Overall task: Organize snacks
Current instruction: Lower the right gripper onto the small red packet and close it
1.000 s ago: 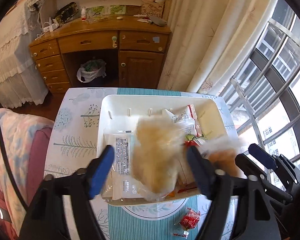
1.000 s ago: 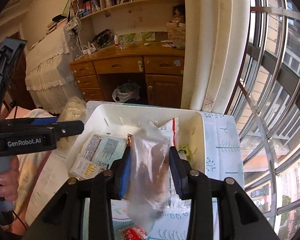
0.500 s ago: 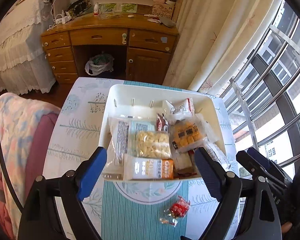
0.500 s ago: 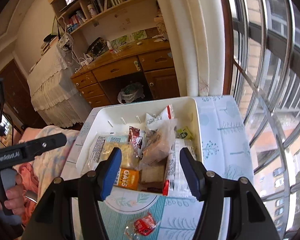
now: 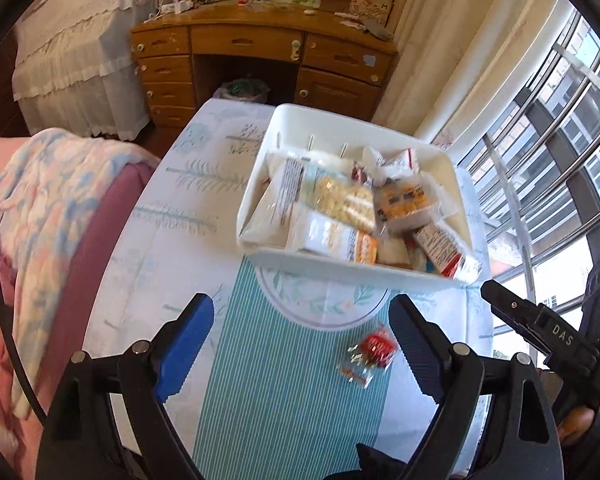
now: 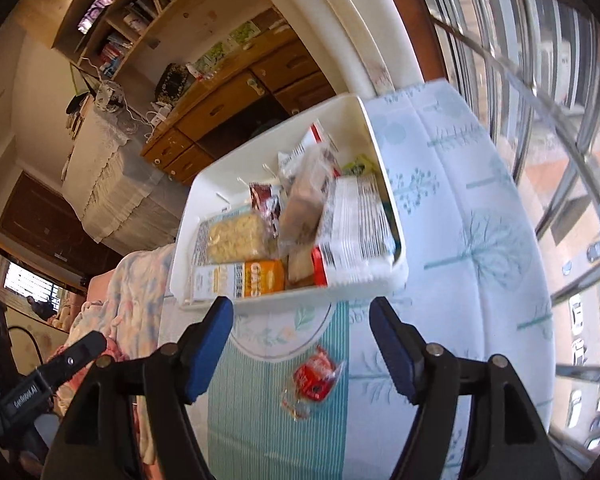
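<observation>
**One small red snack is left outside the bin**

On the left, the left gripper [image 5: 300, 344] is held wide open over the striped cloth of the table [image 5: 168, 208]. Nothing is held between its blue pads.

In the middle, the white bin [image 5: 340, 270] is seen, filled with snack packs lying flat and leaning on each other. Just in front of the bin, on the cloth, a small red snack [image 6: 314, 374] is lying alone in a clear, crinkly wrapper.

On the right, the right gripper [image 6: 302, 350] is pointed down at that snack. Its jaws have just been opening, and nothing is held between them.

The snack is judged to be very light and soft, and its wrapper may be slippery. It is best pinched gently across the red middle, not by the thin clear ends, which may slide out.
</observation>
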A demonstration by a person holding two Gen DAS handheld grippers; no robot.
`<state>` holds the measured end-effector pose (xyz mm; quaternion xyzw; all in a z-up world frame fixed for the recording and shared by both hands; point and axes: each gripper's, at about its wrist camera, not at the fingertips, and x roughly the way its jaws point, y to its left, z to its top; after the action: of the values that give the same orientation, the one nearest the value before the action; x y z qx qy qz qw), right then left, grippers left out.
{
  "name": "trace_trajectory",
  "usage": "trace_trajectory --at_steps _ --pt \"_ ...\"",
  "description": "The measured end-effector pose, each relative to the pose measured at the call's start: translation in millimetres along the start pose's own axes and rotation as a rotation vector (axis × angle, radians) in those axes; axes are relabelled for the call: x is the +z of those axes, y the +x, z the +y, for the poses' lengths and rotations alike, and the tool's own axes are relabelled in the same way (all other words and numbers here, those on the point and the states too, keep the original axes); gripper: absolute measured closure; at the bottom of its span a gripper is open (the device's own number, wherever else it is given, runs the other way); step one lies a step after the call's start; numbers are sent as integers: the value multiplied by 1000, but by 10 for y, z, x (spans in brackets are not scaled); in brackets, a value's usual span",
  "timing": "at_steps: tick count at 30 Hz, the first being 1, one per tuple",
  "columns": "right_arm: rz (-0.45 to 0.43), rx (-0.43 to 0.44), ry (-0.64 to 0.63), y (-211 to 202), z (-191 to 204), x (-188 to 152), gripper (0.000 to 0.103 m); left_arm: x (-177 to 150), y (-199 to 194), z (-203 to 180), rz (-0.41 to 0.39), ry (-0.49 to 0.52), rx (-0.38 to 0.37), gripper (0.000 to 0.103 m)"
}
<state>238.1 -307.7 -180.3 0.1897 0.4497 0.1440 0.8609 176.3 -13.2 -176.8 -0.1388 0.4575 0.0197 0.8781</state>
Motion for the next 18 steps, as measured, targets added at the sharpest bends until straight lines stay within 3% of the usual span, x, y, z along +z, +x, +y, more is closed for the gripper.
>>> trace_trajectory --at_steps 11,18 --pt "221 -23 131 478 -95 -496 28 -319 64 140 80 44 59 14" --pt "286 -121 229 787 -30 -676 28 -374 74 291 124 122 97 14"
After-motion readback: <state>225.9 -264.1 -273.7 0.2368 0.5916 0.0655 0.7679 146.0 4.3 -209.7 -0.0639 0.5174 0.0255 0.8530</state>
